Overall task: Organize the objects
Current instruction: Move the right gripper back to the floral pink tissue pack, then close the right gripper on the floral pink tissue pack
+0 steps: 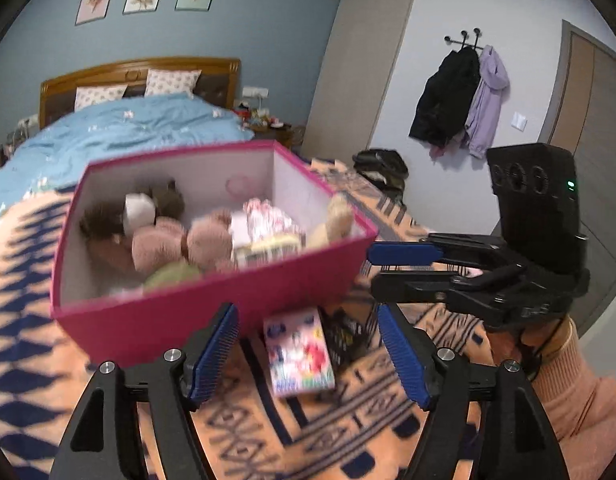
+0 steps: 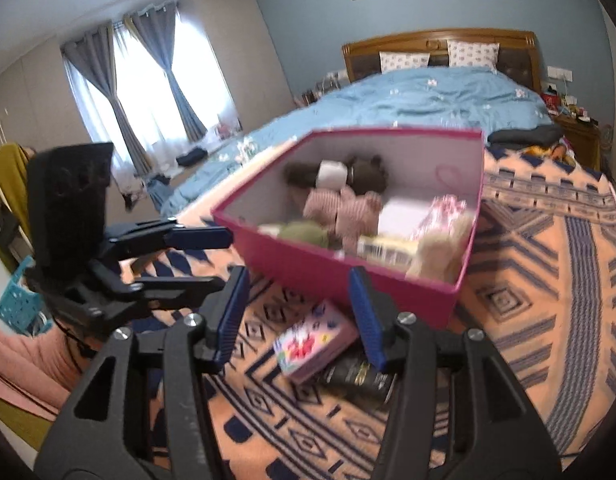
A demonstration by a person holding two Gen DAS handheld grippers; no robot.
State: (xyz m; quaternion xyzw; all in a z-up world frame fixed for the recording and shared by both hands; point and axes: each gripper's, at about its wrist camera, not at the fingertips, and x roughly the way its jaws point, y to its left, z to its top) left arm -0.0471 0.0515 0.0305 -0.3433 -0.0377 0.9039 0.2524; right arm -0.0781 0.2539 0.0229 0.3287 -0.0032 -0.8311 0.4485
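Observation:
An open pink box (image 1: 147,328) (image 2: 408,300) sits on the orange and blue patterned blanket (image 1: 23,360) (image 2: 548,280). It holds several plush toys (image 1: 159,244) (image 2: 340,208) and packets. In front of the box a pink flowered packet (image 1: 299,352) (image 2: 312,340) lies flat beside a black item (image 1: 346,336) (image 2: 360,378). My left gripper (image 1: 308,312) (image 2: 227,260) is open, its blue pads wide apart above the packet and touching nothing. My right gripper (image 2: 297,272) (image 1: 372,268) is open too, with nothing gripped, near the box's front.
A blue quilt (image 1: 127,128) (image 2: 428,96) covers the far half of the bed, up to a wooden headboard (image 1: 139,72). Coats (image 1: 460,100) hang on the right wall. A curtained window (image 2: 147,80) and a teal basket (image 2: 17,304) are on the left. A peach sleeve (image 1: 572,380) is behind the right gripper.

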